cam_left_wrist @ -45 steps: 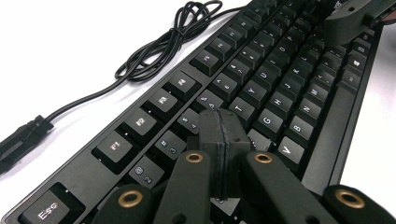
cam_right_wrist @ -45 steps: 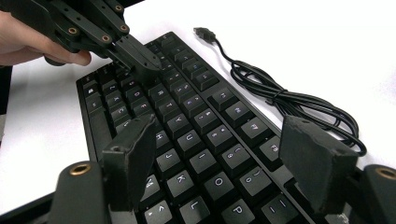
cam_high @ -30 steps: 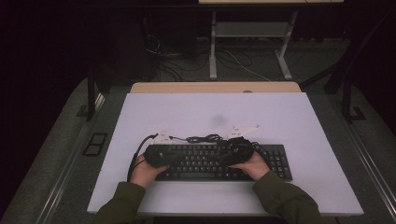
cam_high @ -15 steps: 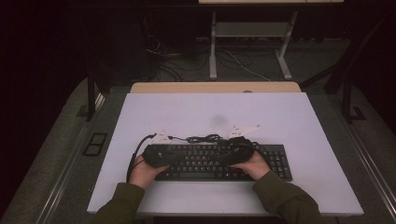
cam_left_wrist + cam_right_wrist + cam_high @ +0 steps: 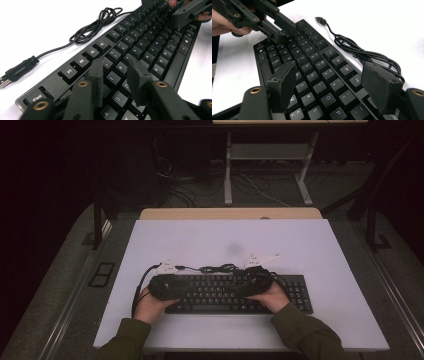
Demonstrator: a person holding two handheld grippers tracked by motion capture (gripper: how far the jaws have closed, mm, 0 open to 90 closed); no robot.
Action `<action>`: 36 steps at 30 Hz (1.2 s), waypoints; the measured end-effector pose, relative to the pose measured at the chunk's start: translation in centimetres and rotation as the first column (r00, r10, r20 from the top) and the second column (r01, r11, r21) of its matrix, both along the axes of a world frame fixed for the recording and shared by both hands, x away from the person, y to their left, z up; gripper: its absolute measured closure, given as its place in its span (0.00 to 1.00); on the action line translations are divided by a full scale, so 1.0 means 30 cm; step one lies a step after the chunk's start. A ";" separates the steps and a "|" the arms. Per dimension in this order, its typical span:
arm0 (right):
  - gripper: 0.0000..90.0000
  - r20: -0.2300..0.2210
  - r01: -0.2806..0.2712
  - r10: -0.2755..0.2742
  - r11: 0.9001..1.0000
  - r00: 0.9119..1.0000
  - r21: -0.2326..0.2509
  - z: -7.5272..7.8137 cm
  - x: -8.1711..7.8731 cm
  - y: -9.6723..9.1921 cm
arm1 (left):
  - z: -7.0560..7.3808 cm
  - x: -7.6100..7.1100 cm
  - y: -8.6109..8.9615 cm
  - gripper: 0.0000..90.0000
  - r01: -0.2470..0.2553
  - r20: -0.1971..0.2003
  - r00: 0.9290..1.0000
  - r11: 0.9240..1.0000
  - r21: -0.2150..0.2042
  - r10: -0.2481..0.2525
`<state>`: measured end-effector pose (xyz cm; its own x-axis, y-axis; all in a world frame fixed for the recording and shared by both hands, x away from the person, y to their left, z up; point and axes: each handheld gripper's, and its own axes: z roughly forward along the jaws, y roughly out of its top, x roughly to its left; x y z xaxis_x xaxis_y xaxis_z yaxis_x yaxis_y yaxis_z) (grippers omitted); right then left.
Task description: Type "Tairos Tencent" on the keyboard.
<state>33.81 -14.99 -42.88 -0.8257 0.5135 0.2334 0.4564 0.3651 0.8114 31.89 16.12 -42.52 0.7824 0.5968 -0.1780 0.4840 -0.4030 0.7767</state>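
Keyboard [image 5: 235, 292] sits near the table's [image 5: 320, 250] front edge. Left gripper [image 5: 115, 72] has just been opening above the keys, right gripper [image 5: 332, 82] spread wide, both apparently empty. Dipping carelessly could mash keys or snag the cable [image 5: 95, 25].

I see a white tabletop [image 5: 310, 250] with a faint grey smudge [image 5: 233, 248] a little beyond its middle. Along its far edge runs a light wooden strip [image 5: 230, 213]. Beyond that, on the dark floor, I make out a pale metal frame on two legs [image 5: 270, 167] and loose cables [image 5: 250, 185] trailing around its feet. On the floor to the left of the tabletop lies a small dark plate with two openings [image 5: 101, 274].
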 end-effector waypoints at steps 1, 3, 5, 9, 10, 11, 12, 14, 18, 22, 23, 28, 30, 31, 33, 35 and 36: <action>0.32 -0.002 0.001 -0.001 1.000 1.000 0.000 0.000 0.000 0.000 | 0.002 0.000 0.003 0.67 0.001 0.005 1.000 1.000 0.003 -0.001; 0.33 -0.006 0.001 -0.001 1.000 1.000 0.000 0.001 -0.002 0.001 | 0.003 -0.004 0.004 0.62 -0.009 0.003 1.000 1.000 -0.004 0.009; 0.36 -0.009 -0.002 0.002 1.000 1.000 0.002 0.002 -0.004 0.003 | 0.004 -0.006 0.005 0.57 -0.015 0.008 1.000 1.000 -0.007 0.015; 0.43 -0.012 -0.012 0.012 1.000 1.000 0.005 0.009 -0.009 0.006 | 0.006 -0.008 0.007 0.50 -0.020 0.011 1.000 1.000 -0.009 0.020; 0.45 -0.012 -0.016 0.016 1.000 1.000 0.008 0.011 -0.011 0.007 | 0.007 -0.010 0.006 0.48 -0.023 0.009 1.000 1.000 -0.012 0.023; 0.48 -0.015 -0.017 0.017 1.000 1.000 0.011 0.014 -0.013 0.007 | 0.007 -0.010 0.006 0.47 -0.023 0.009 1.000 1.000 -0.012 0.024; 0.51 -0.012 -0.023 0.023 1.000 1.000 0.017 0.015 -0.014 0.008 | 0.007 -0.011 0.006 0.45 -0.026 0.010 1.000 1.000 -0.010 0.026; 0.57 -0.016 -0.030 0.030 0.999 0.999 0.017 0.017 -0.019 0.012 | 0.005 -0.012 0.004 0.42 -0.027 0.013 1.000 1.000 -0.010 0.028; 0.68 -0.029 -0.052 0.052 0.999 0.998 0.011 0.012 -0.028 0.024 | 0.005 -0.015 0.002 0.40 -0.030 0.018 0.999 1.000 -0.002 0.030; 0.78 -0.033 -0.084 0.084 0.996 0.996 -0.003 0.004 -0.038 0.040 | 0.003 -0.017 0.000 0.38 -0.031 0.020 0.999 1.000 0.000 0.031; 0.81 -0.036 -0.092 0.092 0.996 0.995 -0.010 0.002 -0.041 0.046 | 0.002 -0.017 -0.001 0.37 -0.033 0.019 0.999 0.999 0.001 0.033; 0.93 -0.040 -0.136 0.135 0.990 0.990 -0.035 -0.005 -0.059 0.073 | 0.000 -0.017 -0.001 0.35 -0.035 0.024 0.999 0.999 0.005 0.035; 0.96 -0.044 -0.151 0.149 0.988 0.988 -0.042 -0.006 -0.065 0.082 | -0.002 -0.017 -0.003 0.35 -0.037 0.025 0.999 0.999 0.003 0.037; 0.98 -0.045 -0.157 0.155 0.986 0.987 -0.046 -0.007 -0.067 0.086 | -0.002 -0.017 -0.003 0.35 -0.036 0.026 0.999 0.999 0.005 0.036; 0.99 -0.044 -0.169 0.166 0.984 0.985 -0.053 -0.009 -0.071 0.093 | -0.003 -0.017 -0.004 0.35 -0.032 0.027 0.999 0.999 0.010 0.032; 0.99 -0.048 -0.177 0.174 0.983 0.984 -0.058 -0.013 -0.074 0.101 | -0.003 -0.017 -0.005 0.35 -0.030 0.028 0.999 0.999 0.011 0.029; 0.99 -0.050 -0.179 0.176 0.982 0.983 -0.062 -0.014 -0.075 0.104 | -0.002 -0.017 -0.005 0.35 -0.031 0.026 0.999 0.999 0.010 0.031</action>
